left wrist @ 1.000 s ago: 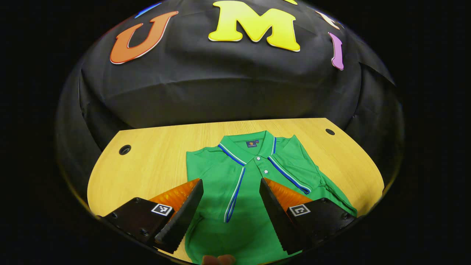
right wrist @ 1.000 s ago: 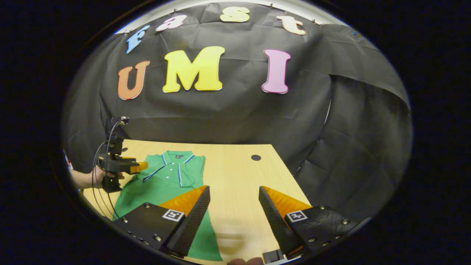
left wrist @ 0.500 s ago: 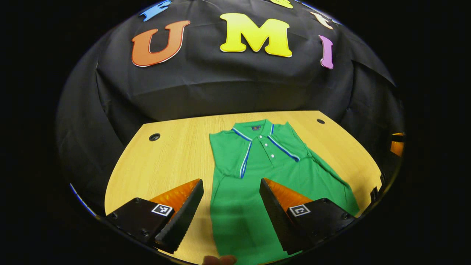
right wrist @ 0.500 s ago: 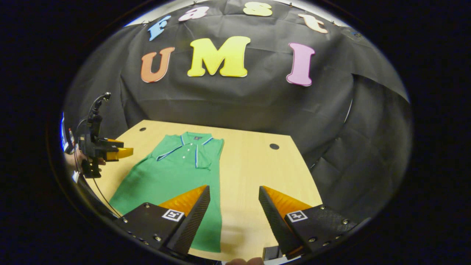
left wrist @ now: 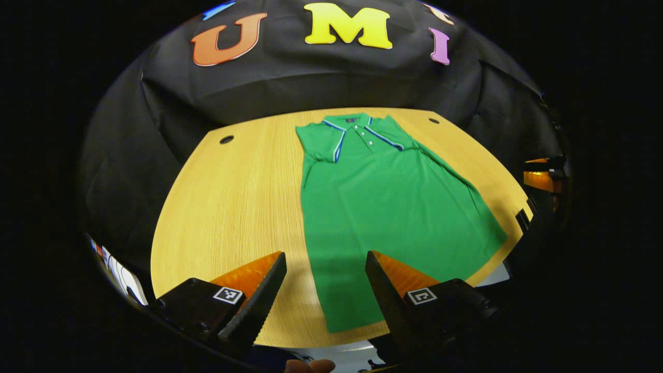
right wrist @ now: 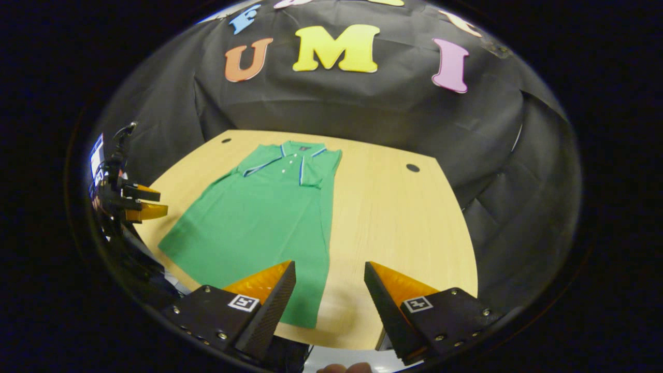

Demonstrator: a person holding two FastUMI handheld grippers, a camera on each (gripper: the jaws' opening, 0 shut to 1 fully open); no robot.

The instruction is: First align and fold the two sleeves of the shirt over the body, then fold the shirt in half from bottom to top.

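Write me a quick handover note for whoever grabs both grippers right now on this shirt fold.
Left gripper: open, holding nothing, above the table's near edge by the shirt's hem.
Right gripper: open, holding nothing, near the hem's other corner.
Shirt: flat on the table, collar at the far side, hem toward you.
Done: both sleeves look folded in over the body.
Left: grip the two hem corners and fold the bottom up to the collar.
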